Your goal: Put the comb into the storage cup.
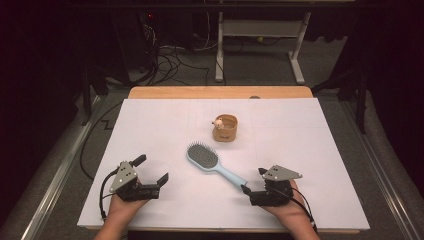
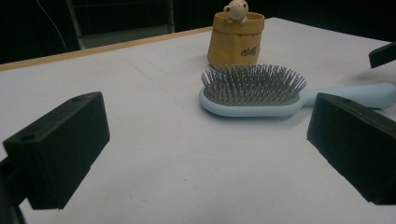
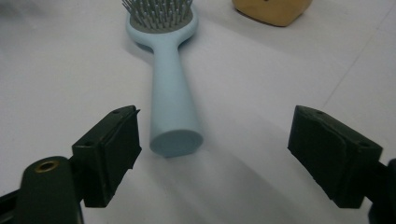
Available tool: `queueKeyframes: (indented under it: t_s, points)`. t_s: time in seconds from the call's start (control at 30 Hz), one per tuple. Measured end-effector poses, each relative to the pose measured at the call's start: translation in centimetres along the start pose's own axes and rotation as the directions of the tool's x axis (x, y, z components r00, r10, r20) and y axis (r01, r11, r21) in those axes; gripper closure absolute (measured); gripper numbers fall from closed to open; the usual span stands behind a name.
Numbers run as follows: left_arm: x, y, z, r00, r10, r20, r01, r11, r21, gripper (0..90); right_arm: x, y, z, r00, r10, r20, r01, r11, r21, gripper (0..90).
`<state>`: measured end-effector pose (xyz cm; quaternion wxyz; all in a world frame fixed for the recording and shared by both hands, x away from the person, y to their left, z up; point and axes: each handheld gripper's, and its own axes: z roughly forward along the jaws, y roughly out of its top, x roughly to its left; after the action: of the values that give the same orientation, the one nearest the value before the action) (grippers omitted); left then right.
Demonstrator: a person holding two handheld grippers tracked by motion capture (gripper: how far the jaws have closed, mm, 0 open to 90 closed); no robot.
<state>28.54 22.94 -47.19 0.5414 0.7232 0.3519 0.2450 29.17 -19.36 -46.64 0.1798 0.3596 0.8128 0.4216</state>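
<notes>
1. Right gripper (image 1: 252, 184): jaws apart and gripping nothing. In the right gripper view (image 3: 215, 158) the end of the hairbrush handle lies in the gap, close beside the jaw at the left of that view and well apart from the other; neither pad touches it.
2. Left gripper (image 1: 152, 169): jaws spread wide and empty. In the left gripper view (image 2: 205, 154) bare white table surface lies between them.
3. Hairbrush (image 1: 212, 162): light blue, flat on the table with its bristles up. Ahead of the right gripper the handle runs straight away from the jaws to the head (image 3: 159, 14). From the left gripper (image 2: 252, 91) it lies ahead and toward the right-hand jaw, broadside on.
4. Yellow pouch (image 1: 225, 128): stands upright beyond the brush head, just apart from it. A small pale figure (image 2: 236, 9) sits at its rim; its form is too small to tell for certain.
5. Table (image 1: 150, 120): white covering, with a wooden edge at the far side.
6. Hands: one hand holds each gripper at the near table edge, well apart from each other.
</notes>
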Motion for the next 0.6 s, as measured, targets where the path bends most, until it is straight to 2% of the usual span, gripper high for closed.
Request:
queueKeyframes:
  t_s: [0.2, 0.23, 0.27, 0.33, 0.6]
  points:
    - [0.0, 0.0, 0.1, 1.0000, -0.002, 0.004, 0.002, 1.0000, -0.002, 0.0, 0.6, 0.9, 1.6, 0.9992, -0.010, -0.039, 0.011, 1.000, 0.020, 32.3]
    - [0.0, 0.0, 0.1, 1.0000, -0.001, 0.005, 0.001, 1.0000, -0.001, 0.0, 0.6, 0.9, 1.6, 0.9992, -0.010, -0.039, 0.011, 1.000, 0.020, 32.3]
    - [0.0, 0.0, 0.1, 1.0000, 0.000, 0.005, 0.000, 1.0000, -0.002, 0.0, 0.7, 1.2, 2.2, 0.9987, -0.014, -0.049, 0.016, 0.999, 0.039, 38.0]
    - [0.0, 0.0, 0.1, 1.0000, 0.000, 0.004, 0.000, 1.0000, -0.002, 0.0, 0.7, 1.6, 2.8, 0.9972, -0.023, -0.072, 0.026, 0.998, 0.054, 41.3]
    - [0.0, 0.0, 0.0, 1.0000, 0.002, 0.000, -0.002, 1.0000, -0.002, 0.0, 1.2, 2.1, 4.0, 0.9961, -0.056, -0.068, 0.063, 0.992, 0.110, 53.0]
